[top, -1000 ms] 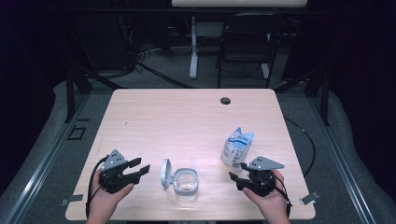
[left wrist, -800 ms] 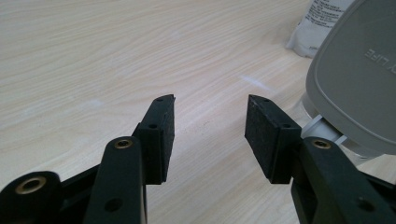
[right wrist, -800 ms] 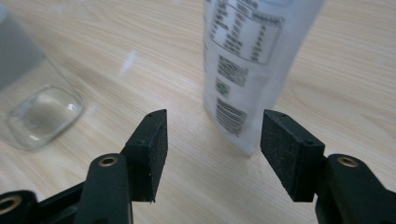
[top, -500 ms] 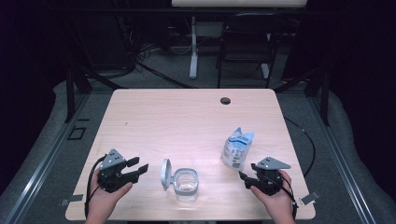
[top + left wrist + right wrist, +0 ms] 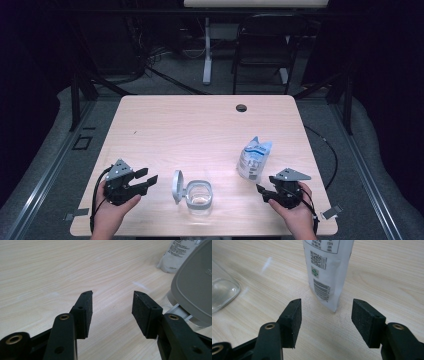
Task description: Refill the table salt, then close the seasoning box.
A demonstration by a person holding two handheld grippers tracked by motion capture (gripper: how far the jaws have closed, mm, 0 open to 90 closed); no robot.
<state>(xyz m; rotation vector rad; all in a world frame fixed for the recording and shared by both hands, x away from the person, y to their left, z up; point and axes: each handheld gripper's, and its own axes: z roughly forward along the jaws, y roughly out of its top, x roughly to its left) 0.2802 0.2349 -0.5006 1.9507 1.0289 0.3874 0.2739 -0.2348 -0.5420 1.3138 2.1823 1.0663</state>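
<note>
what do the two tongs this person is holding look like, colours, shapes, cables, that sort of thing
Both tongs, left and right, are black, each topped by a grey three-cornered plate and trailing a black cable. Each has two angular black jaws ending in flat rectangular pads with a rough, matte face. Brass-coloured rivets mark the jaw joints. The hands are bare; no sleeve shows.
</note>
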